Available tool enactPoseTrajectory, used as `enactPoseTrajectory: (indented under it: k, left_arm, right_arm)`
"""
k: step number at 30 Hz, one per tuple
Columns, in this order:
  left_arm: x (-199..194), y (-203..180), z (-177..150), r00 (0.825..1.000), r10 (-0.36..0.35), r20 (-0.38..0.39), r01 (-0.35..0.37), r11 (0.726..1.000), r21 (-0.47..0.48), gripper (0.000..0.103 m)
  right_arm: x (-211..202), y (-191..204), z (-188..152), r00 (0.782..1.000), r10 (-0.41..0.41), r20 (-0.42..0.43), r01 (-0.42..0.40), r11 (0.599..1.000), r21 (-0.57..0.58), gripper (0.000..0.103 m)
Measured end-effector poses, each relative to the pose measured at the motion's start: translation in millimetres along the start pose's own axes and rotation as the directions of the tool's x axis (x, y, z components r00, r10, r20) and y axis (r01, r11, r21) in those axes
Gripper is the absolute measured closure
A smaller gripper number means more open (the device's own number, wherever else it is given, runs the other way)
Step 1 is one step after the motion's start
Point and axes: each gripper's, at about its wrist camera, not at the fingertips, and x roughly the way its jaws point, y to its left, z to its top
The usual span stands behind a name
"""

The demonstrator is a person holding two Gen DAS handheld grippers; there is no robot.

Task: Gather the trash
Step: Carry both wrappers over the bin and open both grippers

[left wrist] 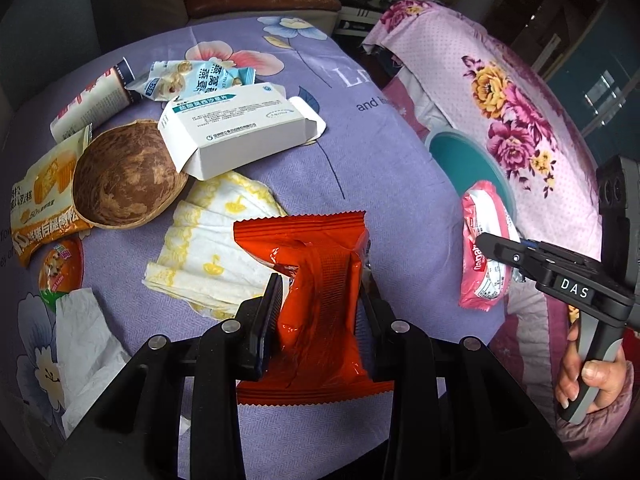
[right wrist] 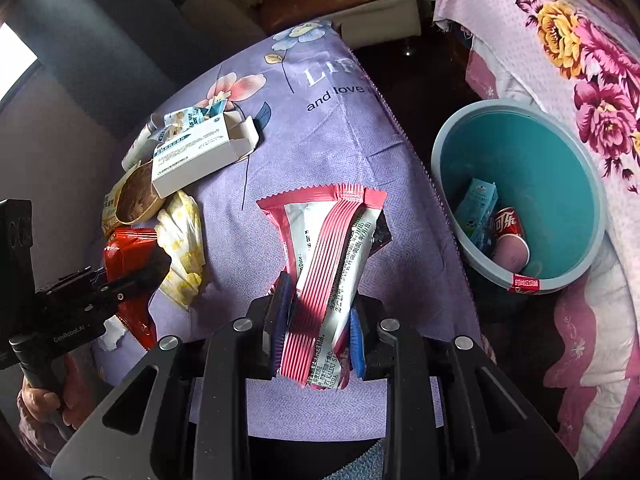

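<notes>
The red wrapper [left wrist: 320, 304] hangs pinched in the left gripper [left wrist: 320, 304] above the purple-clothed worktop [left wrist: 360, 152]. The pink wrapper [right wrist: 328, 280] is pinched in the right gripper [right wrist: 320, 312], near the teal bin [right wrist: 560, 280] holding 2 cartons.

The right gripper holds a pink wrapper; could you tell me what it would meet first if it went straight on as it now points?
Probably the purple tablecloth beyond the pink wrapper in the right gripper; the teal bin lies off to the right.

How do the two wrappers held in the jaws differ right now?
The orange-red wrapper in the left gripper is plain and glossy; the pink-and-white wrapper in the right gripper is striped with printed text. Both have serrated ends and are clamped mid-body.
</notes>
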Motion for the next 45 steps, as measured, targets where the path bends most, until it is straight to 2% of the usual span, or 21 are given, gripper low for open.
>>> enactPoseTrajectory:
  k: [5, 12, 18, 24, 40, 43, 44, 45]
  left_arm:
    - [4, -26, 25, 1.0, -0.003, 0.017, 0.002, 0.999, 0.033, 0.068]
    - [20, -91, 61, 0.999, -0.031, 0.03, 0.027, 0.99, 0.139, 0.067]
    - [49, -144, 81, 0.998, -0.064, -0.002, 0.063, 0.978, 0.2, 0.067]
    - [83, -182, 90, 0.996, -0.073, -0.051, 0.083, 0.969, 0.235, 0.067]
    - [133, -219, 108, 0.991, -0.077, -0.111, 0.103, 0.962, 0.253, 0.064]
    - [135, -223, 111, 0.991, -0.084, -0.106, 0.108, 0.961, 0.255, 0.06]
    - [136, -225, 112, 0.991, -0.088, -0.105, 0.112, 0.961, 0.255, 0.056]
    - [136, -226, 113, 0.991, -0.09, -0.102, 0.114, 0.961, 0.253, 0.047]
  right_arm:
    - [-17, -26, 12, 0.998, -0.012, 0.063, 0.009, 0.999, 0.043, 0.079]
    - [-45, -87, 27, 0.988, -0.057, 0.143, 0.034, 0.987, 0.157, 0.079]
    - [-61, -137, 28, 0.98, -0.1, 0.173, 0.056, 0.969, 0.239, 0.078]
    - [-65, -174, 26, 0.976, -0.126, 0.176, 0.071, 0.954, 0.29, 0.078]
    - [-57, -220, 33, 0.977, -0.154, 0.149, 0.094, 0.933, 0.346, 0.078]
    - [-56, -224, 36, 0.976, -0.161, 0.147, 0.1, 0.931, 0.352, 0.078]
    - [-56, -225, 36, 0.976, -0.163, 0.146, 0.102, 0.93, 0.353, 0.078]
    - [-56, -226, 37, 0.976, -0.165, 0.145, 0.104, 0.929, 0.354, 0.078]
